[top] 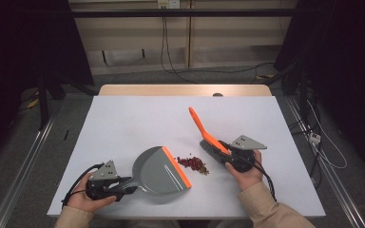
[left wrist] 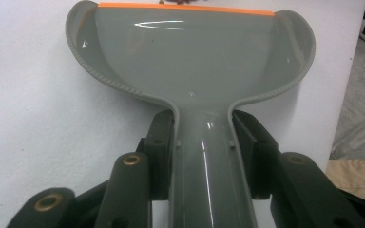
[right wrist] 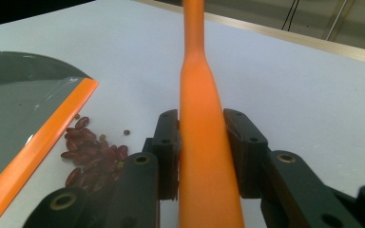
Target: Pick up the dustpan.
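Note:
A grey dustpan [top: 159,171] with an orange lip lies on the white table [top: 123,118], its lip facing a small heap of red beans [top: 193,164]. My left gripper [top: 132,183] is shut on the dustpan's handle; in the left gripper view the jaws [left wrist: 203,128] clamp the grey handle below the pan [left wrist: 190,57]. Right of the beans a brush [top: 209,137] stands on its dark bristles, orange handle slanting up and away. My right gripper [top: 221,154] is shut on that handle [right wrist: 199,118], both pads against it. The beans [right wrist: 92,154] lie beside the pan's orange lip [right wrist: 43,128].
A wooden board [top: 185,90] edges the table's far side. Cables [top: 313,142] trail on the floor to the right, and metal rails [top: 24,161] run along both sides.

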Demonstrator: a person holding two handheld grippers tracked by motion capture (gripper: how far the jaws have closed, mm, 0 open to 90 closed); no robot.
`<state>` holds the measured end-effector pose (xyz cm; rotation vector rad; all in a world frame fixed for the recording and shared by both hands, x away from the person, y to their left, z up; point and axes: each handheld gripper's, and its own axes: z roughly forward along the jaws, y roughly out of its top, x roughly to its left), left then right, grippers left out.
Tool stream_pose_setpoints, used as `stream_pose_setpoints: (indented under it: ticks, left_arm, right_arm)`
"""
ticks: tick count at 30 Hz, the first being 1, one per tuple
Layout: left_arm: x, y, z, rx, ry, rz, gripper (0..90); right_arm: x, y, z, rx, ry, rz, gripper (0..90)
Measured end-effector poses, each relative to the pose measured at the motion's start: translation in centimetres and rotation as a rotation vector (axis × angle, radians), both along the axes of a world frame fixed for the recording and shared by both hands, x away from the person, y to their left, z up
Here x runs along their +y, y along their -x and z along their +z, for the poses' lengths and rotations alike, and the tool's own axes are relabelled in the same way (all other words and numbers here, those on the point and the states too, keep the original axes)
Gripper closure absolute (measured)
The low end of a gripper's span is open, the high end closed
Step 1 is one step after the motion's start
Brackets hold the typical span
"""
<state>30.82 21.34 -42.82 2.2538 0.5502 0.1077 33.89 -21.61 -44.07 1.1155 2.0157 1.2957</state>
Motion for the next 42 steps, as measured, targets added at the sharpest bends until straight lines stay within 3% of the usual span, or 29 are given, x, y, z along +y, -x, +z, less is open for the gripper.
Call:
stream_pose_setpoints:
  ticks: [4, 11, 17, 28, 42]
  left_arm:
    - [-0.1, 0.0, 0.0, 0.002, -0.001, -0.007, 62.5]
    - [-0.4, -0.1, 0.0, 0.006, 0.005, -0.009, 62.5]
    - [-0.8, -0.3, 0.0, 0.012, 0.000, -0.016, 62.5]
    - [-1.5, -0.6, 0.0, 0.020, 0.005, -0.017, 62.4]
    - [-2.5, -0.7, -0.1, 0.042, 0.007, -0.037, 62.4]
  right_arm:
    - [0.0, 0.0, 0.2, -0.007, 0.003, 0.007, 67.9]
    - [0.7, 0.4, 0.5, 0.022, 0.023, 0.009, 70.9]
    - [1.6, 0.9, 0.5, 0.035, 0.008, -0.021, 70.9]
    - [3.8, 1.7, 0.3, 0.005, 0.029, -0.028, 70.7]
    - [4.6, 2.1, 0.0, -0.005, 0.018, -0.036, 70.2]
